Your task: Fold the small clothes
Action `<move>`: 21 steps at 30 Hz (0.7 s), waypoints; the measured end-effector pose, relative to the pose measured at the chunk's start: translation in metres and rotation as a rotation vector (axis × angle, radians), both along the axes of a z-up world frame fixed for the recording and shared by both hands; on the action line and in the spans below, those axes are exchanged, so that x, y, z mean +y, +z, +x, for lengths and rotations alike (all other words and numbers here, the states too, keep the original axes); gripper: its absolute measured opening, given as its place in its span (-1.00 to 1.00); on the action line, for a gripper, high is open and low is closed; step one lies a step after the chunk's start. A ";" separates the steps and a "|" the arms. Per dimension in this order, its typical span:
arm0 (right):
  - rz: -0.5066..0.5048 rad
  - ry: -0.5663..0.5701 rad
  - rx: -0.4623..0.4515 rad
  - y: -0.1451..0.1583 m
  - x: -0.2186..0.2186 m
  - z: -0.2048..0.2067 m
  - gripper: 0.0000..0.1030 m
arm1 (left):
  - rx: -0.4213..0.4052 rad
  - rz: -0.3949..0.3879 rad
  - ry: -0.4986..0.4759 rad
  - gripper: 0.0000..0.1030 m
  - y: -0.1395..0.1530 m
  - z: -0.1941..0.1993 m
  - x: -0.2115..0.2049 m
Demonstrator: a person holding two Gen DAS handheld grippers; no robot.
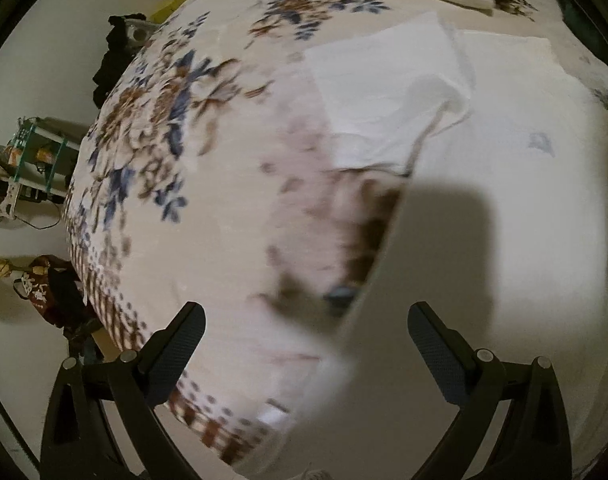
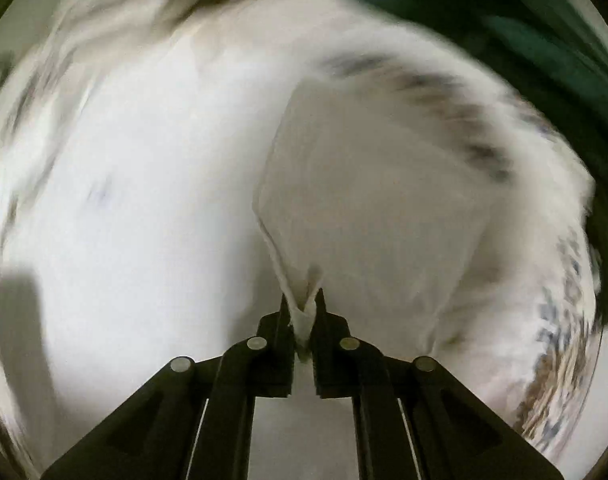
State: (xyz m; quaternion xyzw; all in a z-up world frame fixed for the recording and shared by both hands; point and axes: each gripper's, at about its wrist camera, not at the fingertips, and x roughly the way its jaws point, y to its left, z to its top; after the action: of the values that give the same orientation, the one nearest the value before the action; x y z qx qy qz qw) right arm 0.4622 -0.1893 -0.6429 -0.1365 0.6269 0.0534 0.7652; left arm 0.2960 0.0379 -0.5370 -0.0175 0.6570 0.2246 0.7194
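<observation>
Garment: your white cloth (image 1: 384, 92) lies spread on the floral bedspread (image 1: 175, 128).
Left gripper (image 1: 306, 344): your fingers are spread, grasping nothing.
Right gripper (image 2: 302, 308): your fingers are clenched on a white cloth fold (image 2: 304, 312).

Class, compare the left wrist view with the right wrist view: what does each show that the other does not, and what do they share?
Only the left wrist view shows the left gripper open and empty, a folded white cloth on the bed, and clutter on the floor. Only the right wrist view shows the right gripper shut on a pinched edge of the white garment. Both show the white garment and the flowered bedspread, blurred in the right view.
</observation>
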 end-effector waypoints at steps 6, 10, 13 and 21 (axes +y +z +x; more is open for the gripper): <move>0.160 -0.095 0.099 0.007 0.016 -0.040 0.01 | -0.011 -0.035 0.042 1.00 0.000 -0.009 0.041; 0.278 -0.306 0.125 0.010 -0.016 -0.052 0.22 | -0.077 -0.249 0.096 1.00 -0.009 0.002 0.071; 0.304 -0.466 0.138 -0.003 -0.043 -0.057 0.25 | -0.172 -0.514 0.211 0.90 -0.022 0.013 0.097; 0.319 -0.792 0.180 -0.037 -0.083 -0.058 0.25 | -0.319 -0.942 0.477 -0.09 -0.074 0.066 0.122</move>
State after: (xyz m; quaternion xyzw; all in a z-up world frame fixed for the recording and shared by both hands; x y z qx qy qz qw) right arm 0.4037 -0.2723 -0.6801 0.2395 0.6791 -0.1363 0.6804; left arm 0.3617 0.1594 -0.6111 -0.5197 0.5473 0.0575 0.6535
